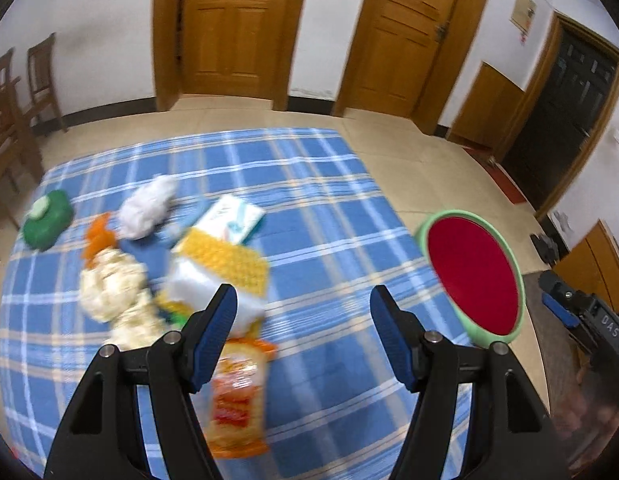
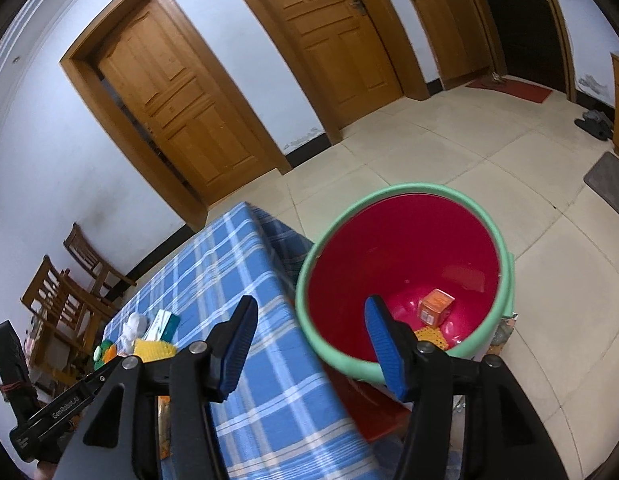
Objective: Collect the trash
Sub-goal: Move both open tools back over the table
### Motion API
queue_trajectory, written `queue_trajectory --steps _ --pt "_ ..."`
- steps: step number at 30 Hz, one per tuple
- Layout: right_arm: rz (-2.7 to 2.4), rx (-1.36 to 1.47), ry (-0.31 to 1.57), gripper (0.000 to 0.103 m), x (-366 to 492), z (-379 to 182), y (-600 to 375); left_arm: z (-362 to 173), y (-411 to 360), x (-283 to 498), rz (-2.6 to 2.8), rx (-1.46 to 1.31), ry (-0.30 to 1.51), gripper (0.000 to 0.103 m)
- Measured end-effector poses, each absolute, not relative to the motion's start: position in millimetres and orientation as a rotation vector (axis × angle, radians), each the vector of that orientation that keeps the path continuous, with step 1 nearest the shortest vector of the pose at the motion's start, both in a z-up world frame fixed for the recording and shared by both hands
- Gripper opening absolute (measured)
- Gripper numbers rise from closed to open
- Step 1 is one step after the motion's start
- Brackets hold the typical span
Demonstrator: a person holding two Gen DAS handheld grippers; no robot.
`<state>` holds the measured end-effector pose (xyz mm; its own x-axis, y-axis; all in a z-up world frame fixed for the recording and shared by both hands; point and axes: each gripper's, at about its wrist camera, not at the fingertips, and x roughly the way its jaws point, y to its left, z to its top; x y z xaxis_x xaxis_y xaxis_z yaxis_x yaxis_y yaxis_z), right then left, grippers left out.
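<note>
My left gripper (image 1: 303,304) is open and empty above the blue plaid tablecloth (image 1: 317,208). Trash lies to its left: an orange snack bag (image 1: 237,396) under the left finger, a yellow-and-white packet (image 1: 221,268), a crumpled cream paper (image 1: 113,296), a white tissue wad (image 1: 149,206), a white-and-teal box (image 1: 233,218), orange scraps (image 1: 99,240) and a green lidded pack (image 1: 47,220). My right gripper (image 2: 309,320) is open and empty over the near rim of the red bin with green rim (image 2: 405,248). An orange carton (image 2: 435,307) and a yellow packet (image 2: 431,337) lie inside it.
The bin (image 1: 473,276) stands off the table's right edge. Wooden chairs (image 1: 13,120) stand at the left, two wooden doors (image 1: 229,28) behind. The other gripper's body (image 2: 57,408) shows low left in the right wrist view. A red stool (image 2: 369,412) sits under the bin.
</note>
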<state>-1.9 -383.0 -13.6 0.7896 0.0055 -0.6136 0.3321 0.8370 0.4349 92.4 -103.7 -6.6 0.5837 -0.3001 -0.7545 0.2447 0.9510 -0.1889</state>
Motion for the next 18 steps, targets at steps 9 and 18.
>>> queue_trajectory --steps 9,18 --pt "-0.13 0.508 0.683 0.059 7.4 -13.3 -342.8 -18.3 -39.4 81.8 -0.19 -0.114 0.884 0.069" --pt "-0.105 0.489 0.727 0.06 12.4 -20.1 -316.9 -42.5 0.4 82.5 -0.113 -0.17 0.915 0.069"
